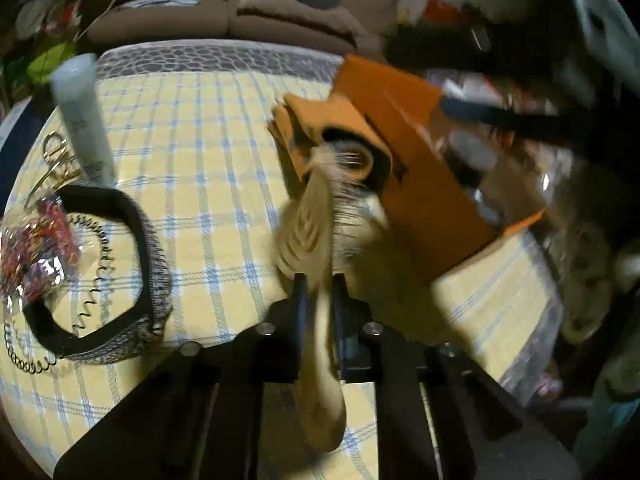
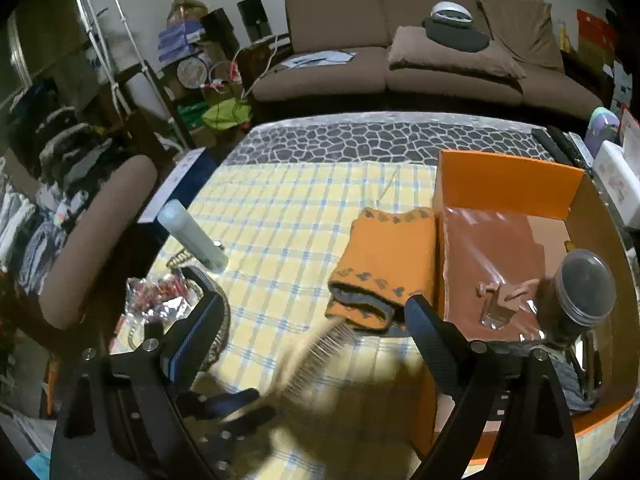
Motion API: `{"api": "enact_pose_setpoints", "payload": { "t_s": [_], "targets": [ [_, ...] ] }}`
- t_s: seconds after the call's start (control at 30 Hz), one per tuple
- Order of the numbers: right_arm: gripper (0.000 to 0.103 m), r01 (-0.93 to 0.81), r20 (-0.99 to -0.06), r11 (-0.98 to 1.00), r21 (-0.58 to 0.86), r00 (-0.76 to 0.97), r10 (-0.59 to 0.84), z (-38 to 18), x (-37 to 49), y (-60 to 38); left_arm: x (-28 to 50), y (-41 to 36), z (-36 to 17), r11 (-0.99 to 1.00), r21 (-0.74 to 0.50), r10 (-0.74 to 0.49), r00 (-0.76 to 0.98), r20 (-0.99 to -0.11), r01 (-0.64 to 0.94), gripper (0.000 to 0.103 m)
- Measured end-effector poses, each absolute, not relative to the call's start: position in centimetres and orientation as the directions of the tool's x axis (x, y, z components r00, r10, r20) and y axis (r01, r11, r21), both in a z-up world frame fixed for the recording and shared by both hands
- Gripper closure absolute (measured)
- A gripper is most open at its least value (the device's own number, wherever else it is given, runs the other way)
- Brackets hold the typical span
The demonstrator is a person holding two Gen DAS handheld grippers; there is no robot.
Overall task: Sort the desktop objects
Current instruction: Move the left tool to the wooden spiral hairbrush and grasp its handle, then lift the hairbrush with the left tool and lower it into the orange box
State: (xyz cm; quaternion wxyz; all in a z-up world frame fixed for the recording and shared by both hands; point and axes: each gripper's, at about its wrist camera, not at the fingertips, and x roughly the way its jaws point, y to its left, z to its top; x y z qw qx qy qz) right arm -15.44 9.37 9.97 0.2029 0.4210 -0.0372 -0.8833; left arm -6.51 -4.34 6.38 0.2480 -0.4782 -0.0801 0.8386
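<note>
Looking along the left gripper (image 1: 319, 280), its two black fingers are clenched on the pale wooden handle of a bristled hairbrush (image 1: 316, 232), whose blurred head points toward an open orange cardboard box (image 1: 420, 152) at the right of the yellow-and-blue checked tablecloth (image 1: 200, 160). An orange knitted cloth with a dark pattern (image 1: 316, 120) lies just beside the box's near wall. At the left of the cloth sit a black fabric headband (image 1: 136, 240), a clear packet of small red items (image 1: 36, 244), a thin coiled wire band (image 1: 100, 248) and a pale green tube standing upright (image 1: 80, 116). From the right gripper (image 2: 316, 312), the fingers stand wide apart, released and holding nothing, hovering above the table. Between them the blurred hairbrush (image 2: 316, 344) appears near the orange knitted cloth (image 2: 384, 260), with the orange box (image 2: 504, 184) to the right holding a clear plastic bag (image 2: 492, 264) and a dark-lidded round jar (image 2: 584, 292). The tube (image 2: 192, 240) stands at the left. Judging from the blur, the brush is in motion; held only by its handle, it could pivot in the grip, catch its bristles on the knitted cloth, or strike the box wall and miss the opening.
</note>
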Motion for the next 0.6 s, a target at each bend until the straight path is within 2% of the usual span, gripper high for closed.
{"api": "enact_pose_setpoints", "payload": {
  "t_s": [0.07, 0.23, 0.43, 0.6],
  "targets": [
    [0.01, 0.325, -0.722, -0.912, 0.252, -0.564, -0.401, 10.1, -15.5, 9.5, -7.0, -5.9, 6.8, -0.848, -0.436, 0.529, -0.426, -0.734, -0.302, 0.095],
    [0.01, 0.327, -0.725, -0.912, 0.248, -0.561, -0.399, 10.0, -15.5, 9.0, -8.3, -8.0, 6.4, -0.835, -0.496, 0.549, -0.427, -0.719, -0.239, 0.095],
    [0.01, 0.336, -0.742, -0.912, 0.235, -0.545, -0.391, 9.3, -15.5, 8.3, -8.6, -7.1, 5.2, -0.856, -0.461, 0.516, -0.407, -0.754, -0.232, 0.095],
    [0.01, 0.346, -0.771, -0.912, 0.22, -0.511, -0.38, 8.2, -15.7, 7.7, -9.2, -6.5, 3.0, -0.866, -0.463, 0.5, -0.364, -0.786, -0.191, 0.089]
  ]
}}
